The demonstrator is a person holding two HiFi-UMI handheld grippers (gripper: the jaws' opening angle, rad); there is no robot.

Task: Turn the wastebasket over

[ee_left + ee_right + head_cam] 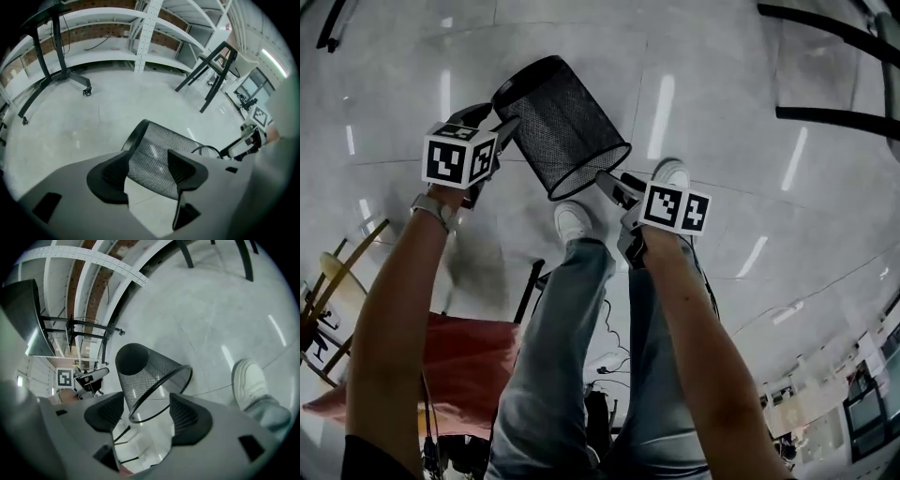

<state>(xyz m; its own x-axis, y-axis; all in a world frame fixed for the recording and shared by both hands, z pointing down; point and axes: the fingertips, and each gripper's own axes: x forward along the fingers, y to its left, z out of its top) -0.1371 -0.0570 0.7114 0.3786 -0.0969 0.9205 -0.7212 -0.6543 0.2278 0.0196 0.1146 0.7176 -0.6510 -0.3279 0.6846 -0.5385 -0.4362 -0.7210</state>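
Observation:
The wastebasket (562,122) is a black wire-mesh bin. It hangs tilted between my two grippers, solid base toward the upper left and open rim toward the lower right. Whether it touches the floor I cannot tell. My left gripper (502,128) stands by the base end, jaws apart. In the left gripper view the mesh wall (159,150) shows between the spread pads of that gripper (147,171), not pinched. My right gripper (614,186) is at the rim. In the right gripper view the rim of the basket (145,369) sits in the wide gap of that gripper (147,413), untouched by the pads.
A person's white shoes (575,220) (670,173) stand just below the basket on the pale glossy floor. Black frame legs (825,112) cross the top right. A red cloth (459,366) lies at the lower left. Shelving (140,37) and a wheeled stand (56,70) line the far side.

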